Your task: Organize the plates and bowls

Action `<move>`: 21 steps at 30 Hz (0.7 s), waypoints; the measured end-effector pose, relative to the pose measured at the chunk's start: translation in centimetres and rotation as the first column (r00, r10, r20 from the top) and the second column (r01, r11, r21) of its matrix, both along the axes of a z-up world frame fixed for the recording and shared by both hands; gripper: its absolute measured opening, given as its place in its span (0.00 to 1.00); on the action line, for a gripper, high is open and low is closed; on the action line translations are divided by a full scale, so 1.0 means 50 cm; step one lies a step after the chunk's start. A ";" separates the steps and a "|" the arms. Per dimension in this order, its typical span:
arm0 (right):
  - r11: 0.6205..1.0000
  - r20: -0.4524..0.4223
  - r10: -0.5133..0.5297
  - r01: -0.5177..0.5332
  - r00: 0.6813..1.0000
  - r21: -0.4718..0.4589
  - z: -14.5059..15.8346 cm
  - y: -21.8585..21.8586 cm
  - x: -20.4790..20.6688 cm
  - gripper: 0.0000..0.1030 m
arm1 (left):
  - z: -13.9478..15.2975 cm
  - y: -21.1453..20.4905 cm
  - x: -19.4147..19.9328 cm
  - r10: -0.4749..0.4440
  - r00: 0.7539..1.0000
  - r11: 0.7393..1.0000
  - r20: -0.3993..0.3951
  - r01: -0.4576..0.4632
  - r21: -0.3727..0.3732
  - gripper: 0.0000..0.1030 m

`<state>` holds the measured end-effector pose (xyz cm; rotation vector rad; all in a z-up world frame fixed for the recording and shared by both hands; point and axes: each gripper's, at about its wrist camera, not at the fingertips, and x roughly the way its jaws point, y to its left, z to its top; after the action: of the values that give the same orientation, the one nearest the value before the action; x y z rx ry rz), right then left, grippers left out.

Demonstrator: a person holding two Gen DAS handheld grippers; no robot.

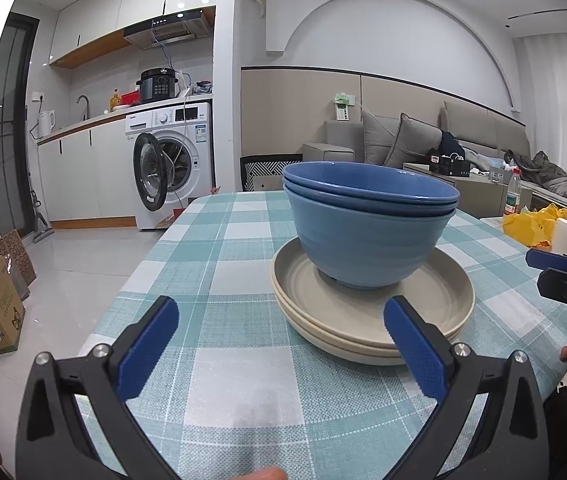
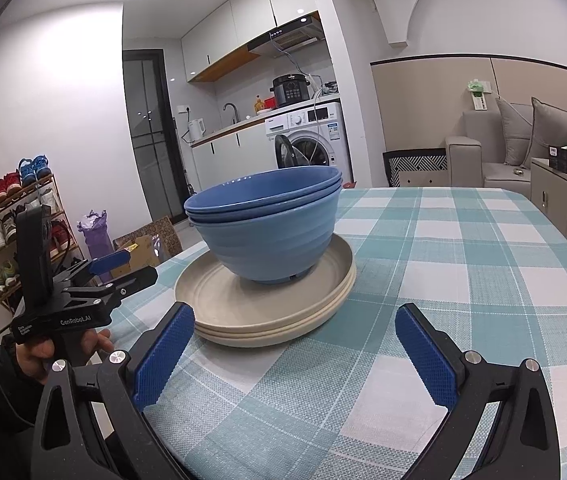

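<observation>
stack: blue bowls (image 1: 367,236) nested, at least two rims visible, sitting upright on the beige plates (image 1: 371,320); landmark for everything below
plates: at least two stacked flat, on the checked tablecloth (image 1: 223,264), roughly mid-table
bowl position: toward the far part of the top plate, near rim of plate bare
left gripper (image 1: 279,344): jaws spread wide, nothing between them, hovering over the cloth on the near side of the stack; its right finger overlaps the plate edge in the left wrist view, contact cannot be told
right gripper (image 2: 295,348): jaws spread wide, empty, on the near side of the stack, no contact seen; left finger just beside the plate rim in the right wrist view
hand (image 2: 63,348): holding the left gripper's handle, left of the stack in the right wrist view
washing machine (image 1: 171,164): beyond the stack, door hanging open
sofa (image 1: 483,140): beyond the stack, to the right, grey cushions
yellow bag (image 1: 531,224): right of the stack, at the table edge, bottle (image 1: 513,192) just behind it
shoe rack (image 2: 7,216): far left of the stack, off the table
</observation>
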<state>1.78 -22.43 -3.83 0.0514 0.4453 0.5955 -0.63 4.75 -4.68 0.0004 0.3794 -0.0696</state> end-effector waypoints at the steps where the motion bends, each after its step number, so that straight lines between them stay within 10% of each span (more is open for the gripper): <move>1: 1.000 0.001 0.000 0.000 1.000 -0.001 0.000 0.000 0.000 0.99 | 0.000 0.000 0.000 0.000 1.000 1.000 0.000 0.000 -0.001 1.00; 21: 1.000 0.004 -0.002 0.002 1.000 0.000 -0.003 0.001 0.002 0.99 | -0.002 -0.001 0.000 -0.004 1.000 1.000 -0.009 0.004 -0.001 1.00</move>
<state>1.89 -22.37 -3.99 0.0504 0.4412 0.5941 -0.65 4.72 -4.76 -0.0007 0.3888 -0.0736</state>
